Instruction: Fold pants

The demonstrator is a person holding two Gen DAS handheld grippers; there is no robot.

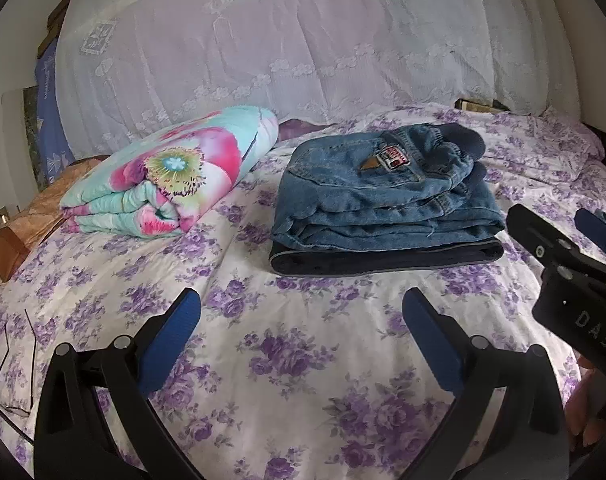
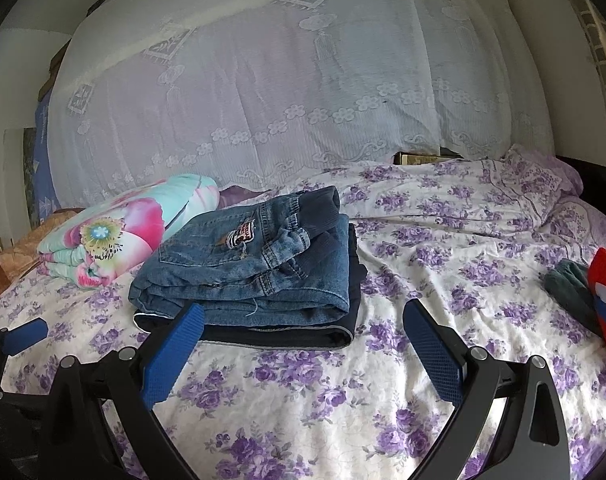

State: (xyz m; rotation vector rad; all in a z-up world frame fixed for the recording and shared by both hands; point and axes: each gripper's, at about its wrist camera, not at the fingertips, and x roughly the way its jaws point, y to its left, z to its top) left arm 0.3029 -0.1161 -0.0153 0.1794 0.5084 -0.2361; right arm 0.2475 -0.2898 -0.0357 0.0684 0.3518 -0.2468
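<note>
- Folded jeans [image 1: 383, 200] lie on the bed [image 1: 295, 360], beyond both grippers.
- Left gripper [image 1: 301, 316] fingers spread, empty.
- Right gripper [image 2: 303, 332] fingers spread, empty, just short of the jeans.

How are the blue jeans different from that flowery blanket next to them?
The jeans are plain blue denim with a small patch; the blanket is turquoise and pink with a big flower. The jeans lie in a flat, squarish stack; the blanket is a rounder, puffier bundle. The jeans sit on a darker folded garment; the blanket sits straight on the bed sheet. Both are folded, with neither hand-held gripper touching them.
</note>
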